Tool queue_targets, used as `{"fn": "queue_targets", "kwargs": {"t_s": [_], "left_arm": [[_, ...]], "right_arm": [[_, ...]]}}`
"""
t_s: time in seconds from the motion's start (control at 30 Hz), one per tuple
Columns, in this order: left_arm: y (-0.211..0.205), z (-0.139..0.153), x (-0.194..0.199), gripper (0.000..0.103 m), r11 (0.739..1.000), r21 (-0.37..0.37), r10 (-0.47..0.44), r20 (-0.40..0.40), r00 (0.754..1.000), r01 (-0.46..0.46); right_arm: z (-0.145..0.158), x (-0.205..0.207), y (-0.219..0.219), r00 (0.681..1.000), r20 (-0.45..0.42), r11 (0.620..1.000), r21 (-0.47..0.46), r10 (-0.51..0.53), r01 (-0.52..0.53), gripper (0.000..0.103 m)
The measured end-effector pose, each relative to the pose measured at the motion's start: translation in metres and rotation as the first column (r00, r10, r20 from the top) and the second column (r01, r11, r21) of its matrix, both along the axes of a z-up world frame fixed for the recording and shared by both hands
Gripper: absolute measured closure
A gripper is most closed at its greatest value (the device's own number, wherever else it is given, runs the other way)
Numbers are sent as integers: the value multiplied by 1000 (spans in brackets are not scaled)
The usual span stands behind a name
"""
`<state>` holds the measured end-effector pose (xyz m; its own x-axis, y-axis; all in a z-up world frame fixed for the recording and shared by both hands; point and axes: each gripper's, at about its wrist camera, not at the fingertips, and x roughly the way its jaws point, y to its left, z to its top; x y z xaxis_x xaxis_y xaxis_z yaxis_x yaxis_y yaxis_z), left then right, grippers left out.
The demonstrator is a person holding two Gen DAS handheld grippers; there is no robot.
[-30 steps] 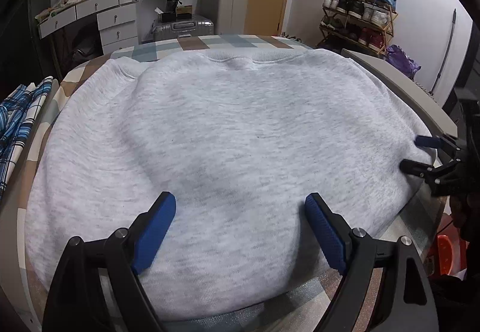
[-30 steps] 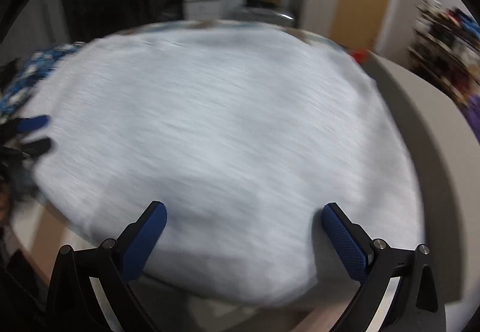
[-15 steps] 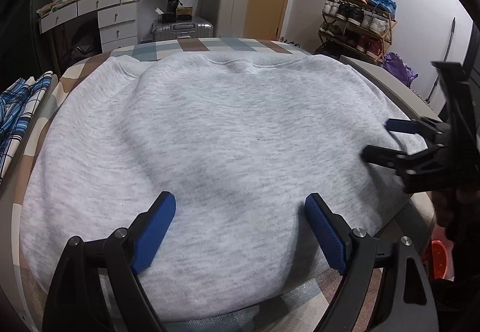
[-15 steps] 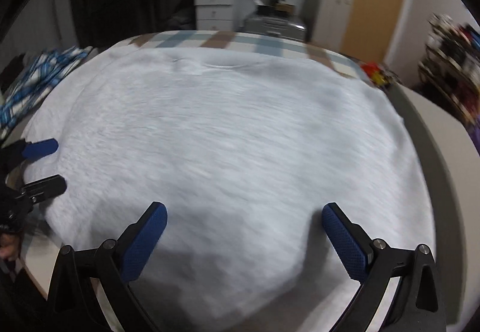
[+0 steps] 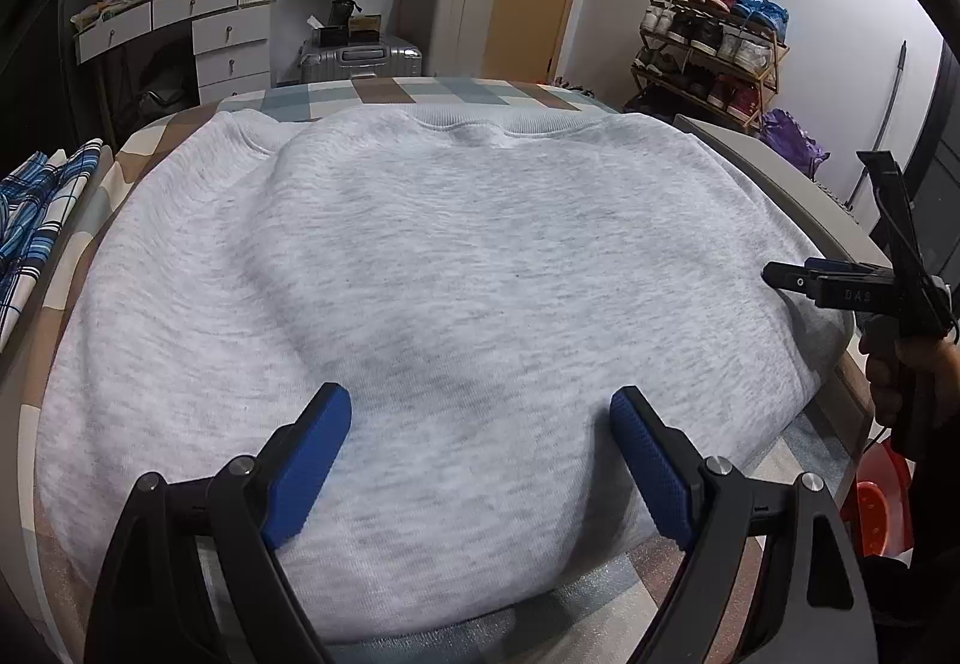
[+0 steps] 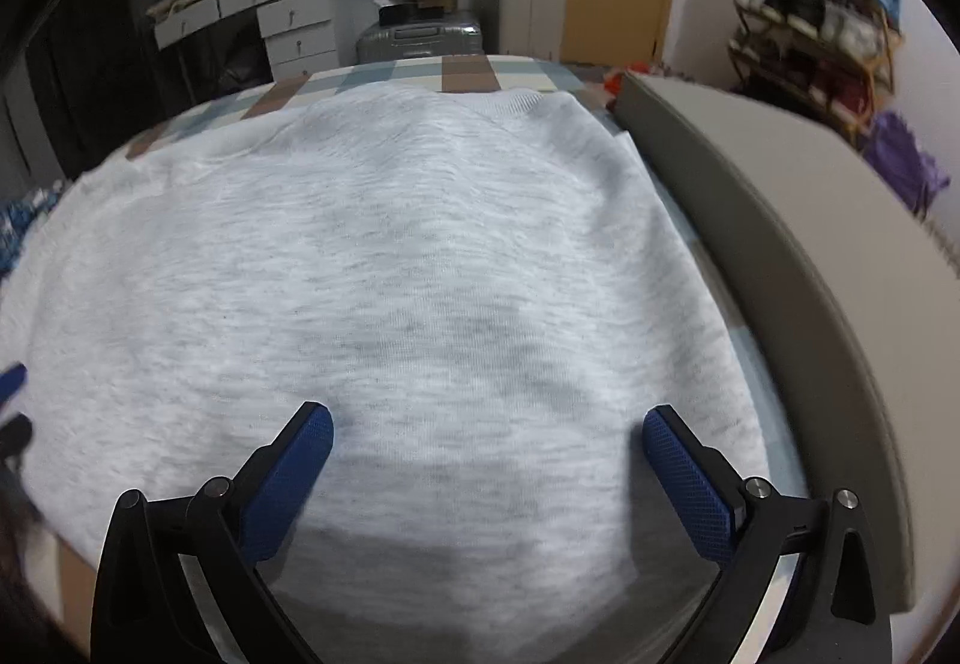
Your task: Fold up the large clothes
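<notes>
A large light-grey sweatshirt lies spread flat on the checked cover, its ribbed band along the far edge. My left gripper hovers open over the near edge of the sweatshirt, and its blue pads hold nothing. My right gripper is also open, above the sweatshirt's near right part, with only cloth below it. In the left wrist view the right gripper shows side-on over the garment's right edge, held by a hand. The left gripper's fingertips peek in at the right wrist view's left border.
A blue plaid cloth lies left of the sweatshirt. A grey padded panel runs along the right side. Behind stand a silver suitcase, white drawers and a shoe rack. Something red sits low at the right.
The right gripper has come in from the lower right to above the sweatshirt's right edge and rolled side-on. Its view has swung right, showing more grey panel. The left gripper has stayed put.
</notes>
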<state>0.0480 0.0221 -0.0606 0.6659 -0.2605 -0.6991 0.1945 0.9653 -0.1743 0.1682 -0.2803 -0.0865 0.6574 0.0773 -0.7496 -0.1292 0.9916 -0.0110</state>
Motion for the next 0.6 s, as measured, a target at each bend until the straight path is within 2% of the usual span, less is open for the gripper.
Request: {"fn": "queue_targets", "kwargs": {"t_s": [0.07,0.23,0.37,0.43,0.5,0.6], "left_arm": [[1,0,0,18,1000,-3,-1,0,1000,1],[1,1,0,18,1000,-3,-2,0,1000,2],[1,1,0,18,1000,-3,-2,0,1000,2],[1,1,0,18,1000,-3,-2,0,1000,2],[0,1,0,18,1000,-4,-2,0,1000,2],[1,1,0,18,1000,-9,-4,1,1000,4]], "right_arm": [[7,1,16,1000,3,999,-41,10,-10,0],[25,12,82,981,52,982,-36,185,-184,0],[16,36,127,968,28,968,-52,249,-247,0],[9,42,131,963,46,962,-77,264,-260,0],[8,40,119,959,54,959,-65,278,-274,0],[9,43,80,979,59,980,-48,197,-195,0]]}}
